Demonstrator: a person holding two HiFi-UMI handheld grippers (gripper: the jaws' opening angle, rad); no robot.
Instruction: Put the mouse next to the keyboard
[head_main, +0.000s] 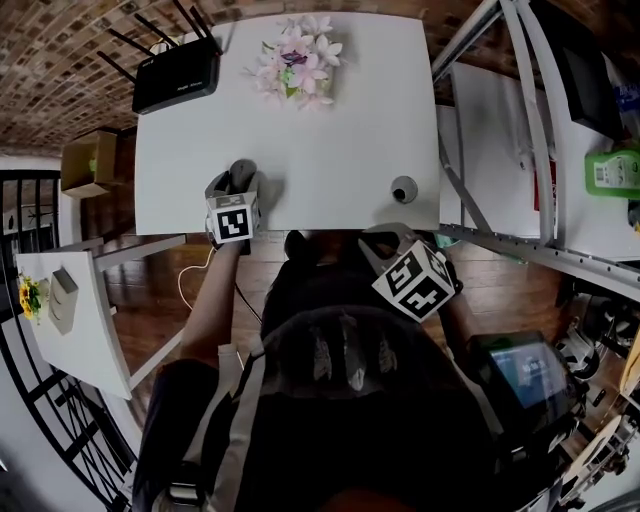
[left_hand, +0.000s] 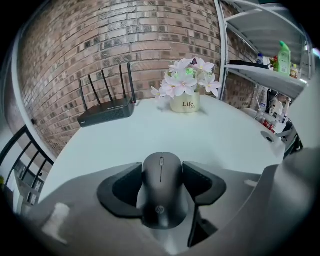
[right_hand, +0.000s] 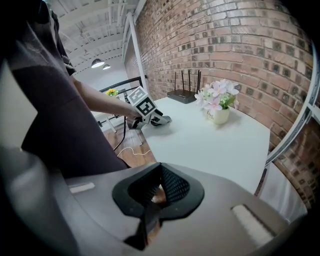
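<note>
A dark grey mouse (left_hand: 161, 192) sits clamped between the two black jaws of my left gripper (left_hand: 161, 172), which is shut on it. In the head view the left gripper (head_main: 238, 186) holds the mouse (head_main: 243, 170) over the front left part of the white table (head_main: 340, 130). My right gripper (head_main: 392, 243) hangs just off the table's front edge at the right. In its own view the right gripper (right_hand: 159, 187) has its jaws together with nothing between them. No keyboard shows in any view.
A black router (head_main: 176, 78) with antennas stands at the table's back left, and a pot of pink-white flowers (head_main: 297, 62) at the back middle. A round grommet (head_main: 404, 188) sits near the front right. A metal shelf (head_main: 560, 130) stands to the right, a small side table (head_main: 80, 330) to the left.
</note>
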